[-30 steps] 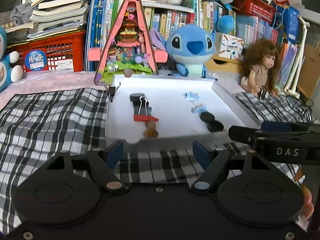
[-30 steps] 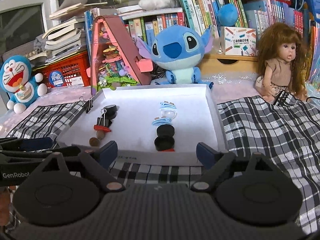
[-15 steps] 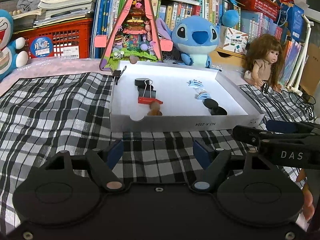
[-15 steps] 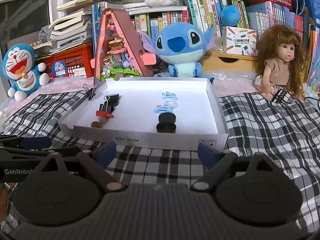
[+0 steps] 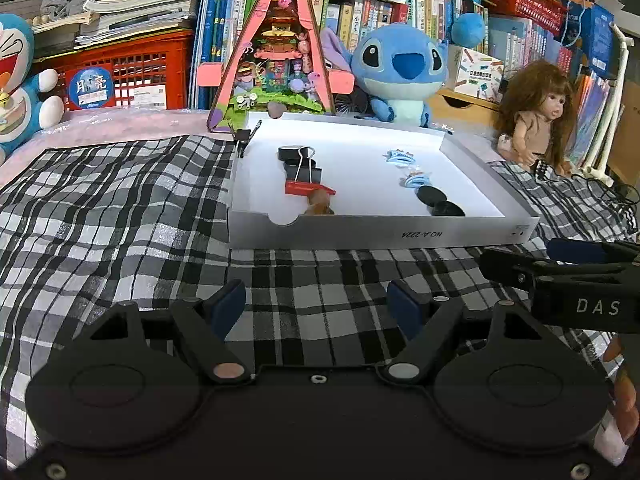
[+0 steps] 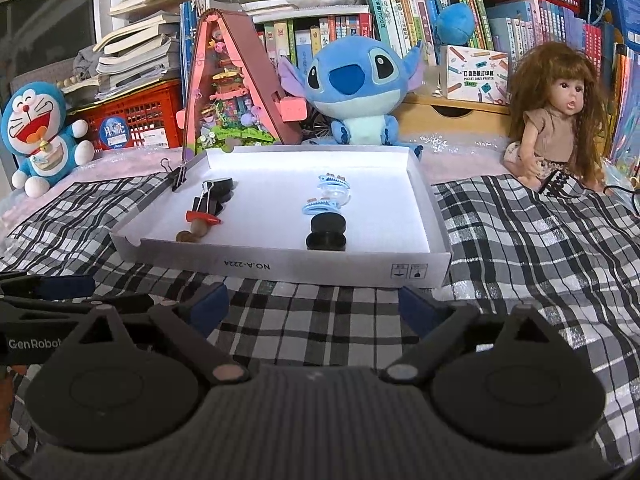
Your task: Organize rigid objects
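On the far left a Doraemon plush [image 6: 38, 128] sits beside a red crate [image 5: 128, 76] topped with stacked books. Right of these a pink triangular toy house [image 5: 276, 60] stands upright just behind the white shallow box [image 6: 280, 268], which lies on the plaid cloth [image 5: 100, 208].

A black binder clip [image 6: 178, 176] is clamped on the box's left wall near the far corner. Inside, along the left side, a column of small things runs from the far end toward the near wall: black discs [image 5: 294, 154], a binder clip with wire handles [image 5: 306, 172], a red piece [image 5: 308, 189] lying crosswise, and brown beads [image 5: 320, 204] nearest the front. In the right-hand column, two light blue clips [image 6: 330, 196] lie behind two black round caps [image 6: 326, 232]. Both columns have their long axis running front to back.

Behind the box sits a Stitch plush [image 6: 356, 88]; a doll [image 6: 560, 120] sits farther right against the bookshelf [image 6: 420, 28].

The left gripper [image 5: 316, 308] and right gripper [image 6: 314, 306] hover over bare cloth just before the box's front wall, fingers spread apart, nothing between them. Nothing blocks the way to the box.
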Tool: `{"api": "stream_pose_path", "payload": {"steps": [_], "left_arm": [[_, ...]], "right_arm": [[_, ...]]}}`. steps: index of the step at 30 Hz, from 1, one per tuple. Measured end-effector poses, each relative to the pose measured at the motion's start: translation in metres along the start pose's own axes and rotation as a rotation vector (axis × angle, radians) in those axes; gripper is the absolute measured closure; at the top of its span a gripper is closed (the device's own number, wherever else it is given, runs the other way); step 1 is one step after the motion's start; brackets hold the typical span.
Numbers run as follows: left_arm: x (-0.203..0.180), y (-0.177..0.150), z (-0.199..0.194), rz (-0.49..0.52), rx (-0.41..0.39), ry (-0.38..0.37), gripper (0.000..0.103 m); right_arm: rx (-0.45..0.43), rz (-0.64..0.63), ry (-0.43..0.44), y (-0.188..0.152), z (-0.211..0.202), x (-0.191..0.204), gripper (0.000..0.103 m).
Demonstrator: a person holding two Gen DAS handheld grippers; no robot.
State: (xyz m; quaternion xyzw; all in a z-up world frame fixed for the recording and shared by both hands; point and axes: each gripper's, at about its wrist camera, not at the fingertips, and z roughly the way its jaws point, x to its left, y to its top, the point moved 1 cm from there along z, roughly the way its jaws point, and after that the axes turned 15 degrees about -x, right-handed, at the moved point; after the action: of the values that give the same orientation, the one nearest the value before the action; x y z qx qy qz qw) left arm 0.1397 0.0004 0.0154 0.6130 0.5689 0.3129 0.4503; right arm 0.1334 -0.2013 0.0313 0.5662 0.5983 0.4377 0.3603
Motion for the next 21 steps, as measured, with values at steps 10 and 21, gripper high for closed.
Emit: {"api": "stream_pose_path", "payload": {"steps": [10,21], "left_arm": [[0.0,-0.01,0.006,0.03,-0.021,0.043,0.025],[-0.001,-0.016,0.013,0.048,-0.024,0.068,0.022]], "right_arm": [[0.014,-0.02,-0.031,-0.018,0.008,0.003,0.002],[0.061,-0.016,-0.045,-0.032,0.021,0.007,0.0]]}}
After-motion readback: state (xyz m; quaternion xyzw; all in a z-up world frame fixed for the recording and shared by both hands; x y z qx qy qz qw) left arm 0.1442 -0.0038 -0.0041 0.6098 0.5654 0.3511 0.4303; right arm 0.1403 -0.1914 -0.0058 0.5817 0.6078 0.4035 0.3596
